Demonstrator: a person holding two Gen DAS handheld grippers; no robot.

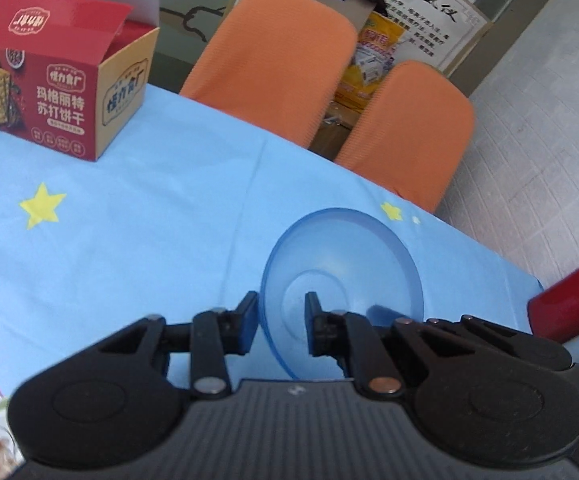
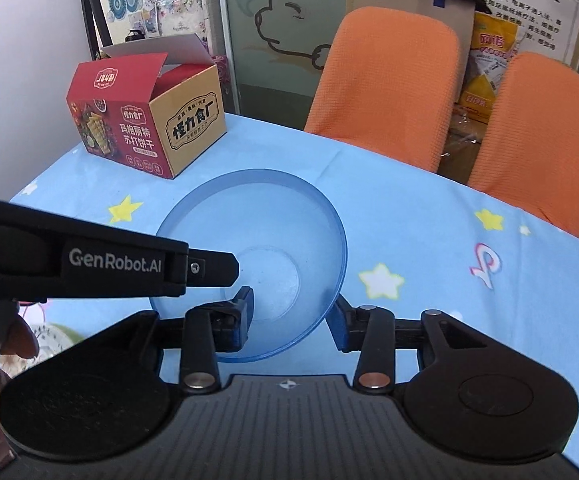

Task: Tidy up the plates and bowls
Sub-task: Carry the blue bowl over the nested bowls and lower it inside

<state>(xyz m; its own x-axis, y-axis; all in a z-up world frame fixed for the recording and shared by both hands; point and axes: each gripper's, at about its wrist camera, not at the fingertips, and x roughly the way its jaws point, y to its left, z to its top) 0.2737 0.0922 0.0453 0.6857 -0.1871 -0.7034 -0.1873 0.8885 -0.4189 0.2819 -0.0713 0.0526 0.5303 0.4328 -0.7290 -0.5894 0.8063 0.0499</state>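
Bowl (image 2: 273, 240) between both tools' open fingers

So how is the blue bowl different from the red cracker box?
The blue bowl is round and see-through; the red cracker box is square-cornered cardboard with pictures and writing. The bowl is close, with the fingers of the left gripper and the right gripper straddling its rim; the box stands at the far end, untouched. Both are open on top, over the starry tablecloth.
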